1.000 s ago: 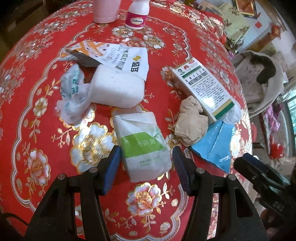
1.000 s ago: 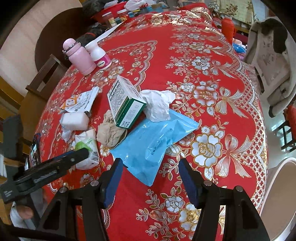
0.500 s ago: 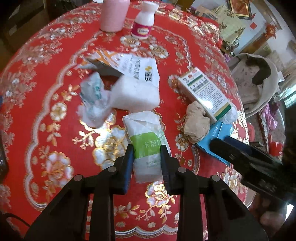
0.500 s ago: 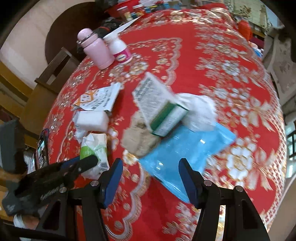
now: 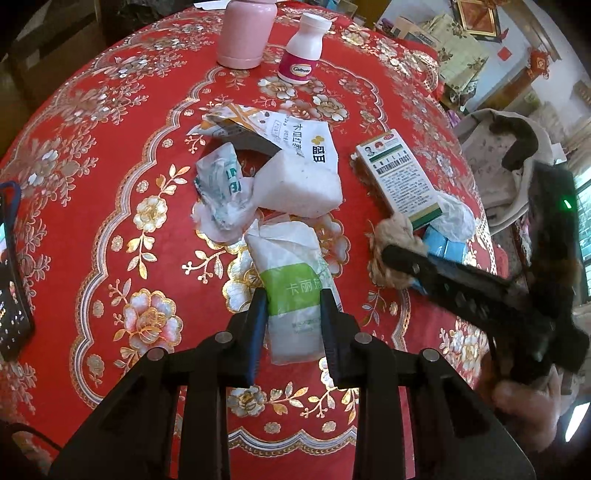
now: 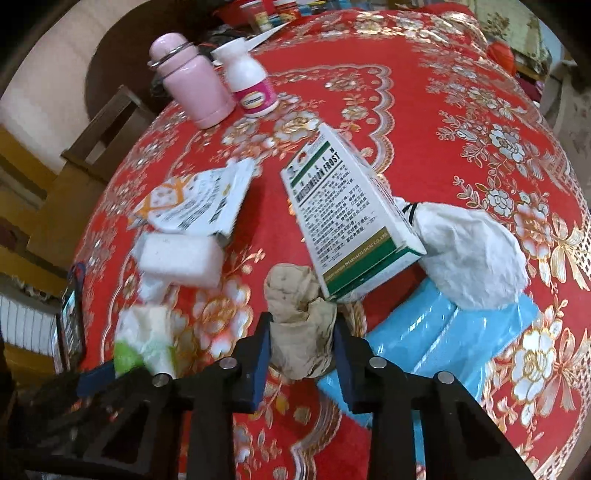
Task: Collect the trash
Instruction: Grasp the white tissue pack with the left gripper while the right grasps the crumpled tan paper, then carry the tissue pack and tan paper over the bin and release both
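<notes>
On the red flowered tablecloth [image 5: 110,184] lies a heap of trash. My left gripper [image 5: 292,295] is shut on a white tissue pack with a green band [image 5: 291,266], which lies lengthwise between the pads. My right gripper [image 6: 302,321] is closing its jaws on a crumpled brown paper wad [image 6: 295,295], and both pads touch its sides. In the left wrist view that gripper reaches in from the right onto the same wad [image 5: 391,229]. Also in the heap are a white foam block [image 5: 299,188], a torn printed wrapper [image 5: 291,136] and a white-and-green medicine box [image 6: 343,221].
A blue plastic packet [image 6: 443,332] and a crumpled white tissue [image 6: 472,251] lie right of the wad. A pink flask [image 5: 245,33] and a white pill bottle [image 5: 303,48] stand at the far side. A phone [image 5: 7,295] lies at the table's left edge. Chairs surround the table.
The left gripper went from open around the tissue pack to shut on it. The right gripper moved left from the blue packet to the brown wad and closed on it.
</notes>
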{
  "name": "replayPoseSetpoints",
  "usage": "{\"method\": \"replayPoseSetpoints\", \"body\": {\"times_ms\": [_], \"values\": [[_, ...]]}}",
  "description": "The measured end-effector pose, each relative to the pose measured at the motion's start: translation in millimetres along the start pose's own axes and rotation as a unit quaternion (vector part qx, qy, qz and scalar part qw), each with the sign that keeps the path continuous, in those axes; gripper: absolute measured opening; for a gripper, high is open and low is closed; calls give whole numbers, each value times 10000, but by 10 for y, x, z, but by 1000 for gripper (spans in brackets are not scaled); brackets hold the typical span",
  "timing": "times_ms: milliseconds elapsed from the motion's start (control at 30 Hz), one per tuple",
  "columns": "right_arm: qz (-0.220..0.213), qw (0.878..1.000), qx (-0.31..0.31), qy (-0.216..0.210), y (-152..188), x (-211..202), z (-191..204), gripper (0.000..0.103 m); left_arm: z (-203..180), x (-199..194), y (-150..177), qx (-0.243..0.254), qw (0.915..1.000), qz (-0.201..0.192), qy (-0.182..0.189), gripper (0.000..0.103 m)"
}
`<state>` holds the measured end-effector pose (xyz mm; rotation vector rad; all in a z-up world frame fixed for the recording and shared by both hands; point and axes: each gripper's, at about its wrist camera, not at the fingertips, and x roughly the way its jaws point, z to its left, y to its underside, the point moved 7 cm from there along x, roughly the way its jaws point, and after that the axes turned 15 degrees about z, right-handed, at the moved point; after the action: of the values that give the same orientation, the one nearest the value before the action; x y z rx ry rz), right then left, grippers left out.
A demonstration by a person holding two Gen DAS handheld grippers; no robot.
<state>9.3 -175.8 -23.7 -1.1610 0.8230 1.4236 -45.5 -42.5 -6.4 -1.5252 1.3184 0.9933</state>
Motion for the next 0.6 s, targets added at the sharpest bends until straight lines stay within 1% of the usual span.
{"method": "replayPoseSetpoints", "body": {"times_ms": [200,267,367,600], "values": [[-9,9999,-120,-118,287,-152,28,29,-125,19,6,128,9999,-5,34,25],[-19,9999,-117,-75,344,-186,6,29,-191,28,17,182,9998,-3,47,25],[-98,9999,-82,14,440,-265,-76,29,-315,39,43,290,9996,-3,53,25],[-245,9996,122,36,577,-451,-299,29,-599,58,114,525,9986,-11,57,25]]}}
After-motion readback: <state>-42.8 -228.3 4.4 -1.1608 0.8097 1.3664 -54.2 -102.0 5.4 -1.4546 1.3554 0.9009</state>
